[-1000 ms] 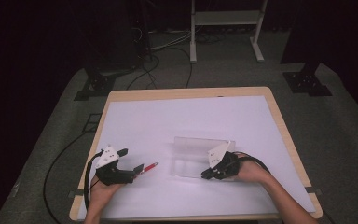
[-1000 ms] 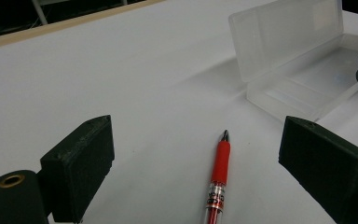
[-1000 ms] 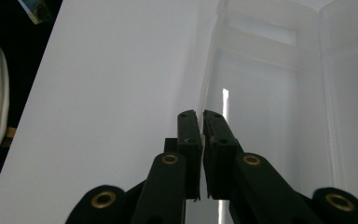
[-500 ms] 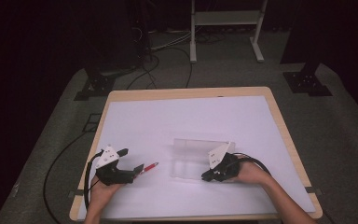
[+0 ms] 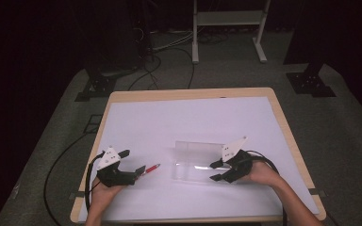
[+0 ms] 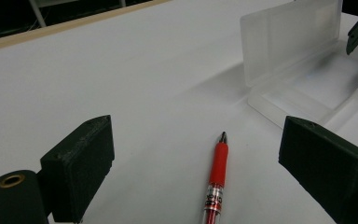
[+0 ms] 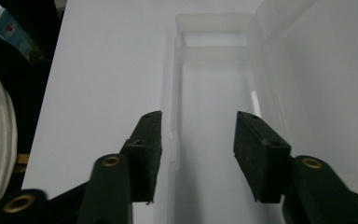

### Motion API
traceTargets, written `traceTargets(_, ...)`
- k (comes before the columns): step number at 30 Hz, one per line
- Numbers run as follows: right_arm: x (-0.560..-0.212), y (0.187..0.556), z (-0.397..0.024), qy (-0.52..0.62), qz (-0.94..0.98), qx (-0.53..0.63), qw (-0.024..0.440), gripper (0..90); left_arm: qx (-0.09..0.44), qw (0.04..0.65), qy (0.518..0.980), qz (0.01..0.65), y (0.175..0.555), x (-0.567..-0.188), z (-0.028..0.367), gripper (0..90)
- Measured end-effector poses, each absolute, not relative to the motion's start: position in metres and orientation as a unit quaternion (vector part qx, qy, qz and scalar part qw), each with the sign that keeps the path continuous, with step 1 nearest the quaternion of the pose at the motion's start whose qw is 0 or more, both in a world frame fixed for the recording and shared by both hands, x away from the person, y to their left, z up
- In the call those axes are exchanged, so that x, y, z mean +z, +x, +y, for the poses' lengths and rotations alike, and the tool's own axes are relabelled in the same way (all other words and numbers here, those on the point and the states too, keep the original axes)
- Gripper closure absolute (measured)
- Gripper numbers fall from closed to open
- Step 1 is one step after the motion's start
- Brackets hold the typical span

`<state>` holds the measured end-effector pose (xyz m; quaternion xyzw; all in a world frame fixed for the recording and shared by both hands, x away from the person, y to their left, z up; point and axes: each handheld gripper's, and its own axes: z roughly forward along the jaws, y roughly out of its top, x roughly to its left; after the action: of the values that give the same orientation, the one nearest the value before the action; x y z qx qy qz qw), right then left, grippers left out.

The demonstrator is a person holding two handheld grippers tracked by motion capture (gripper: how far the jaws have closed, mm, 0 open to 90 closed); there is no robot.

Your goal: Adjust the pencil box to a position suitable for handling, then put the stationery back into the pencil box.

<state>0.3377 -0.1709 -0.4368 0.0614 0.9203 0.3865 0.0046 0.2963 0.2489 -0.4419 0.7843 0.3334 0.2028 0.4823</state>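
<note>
With clear case [image 5: 195,160] lying lid-up, I log right gripper [image 7: 198,140] jaws just opening, nothing pinched; left gripper [image 6: 191,158] spread astride red pen [image 6: 216,175] (untouched). Next, I judge: pinch pen, carry to tray.

1. Red pen [image 6: 217,179]: rear end cut off by the bottom edge of the left gripper view; barrel print too blurred to read.
2. Clear plastic case [image 7: 214,140]: near end ran off the bottom edge of the right gripper view.
3. In the high view, right gripper [image 5: 218,170] covered the case's right end.
</note>
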Motion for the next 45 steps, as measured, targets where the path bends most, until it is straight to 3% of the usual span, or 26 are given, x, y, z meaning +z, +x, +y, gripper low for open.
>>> traceTargets(14, -0.431, 0.329, -0.219, 0.16, 0.894, 0.414, 0.062, 32.1, 0.202, 0.479, 0.788, 0.331, 0.297, -0.442, 0.251, 9.8)
traceTargets(29, -0.446, 0.306, -0.267, 0.215, 0.873, 0.424, 0.108, 30.4, 0.194, 0.476, 0.792, 0.33, 0.297, -0.443, 0.249, 12.3)
traceTargets(45, -0.458, 0.297, -0.294, 0.251, 0.861, 0.428, 0.11, 29.4, 0.175, 0.451, 0.815, 0.319, 0.3, -0.449, 0.244, 17.8)
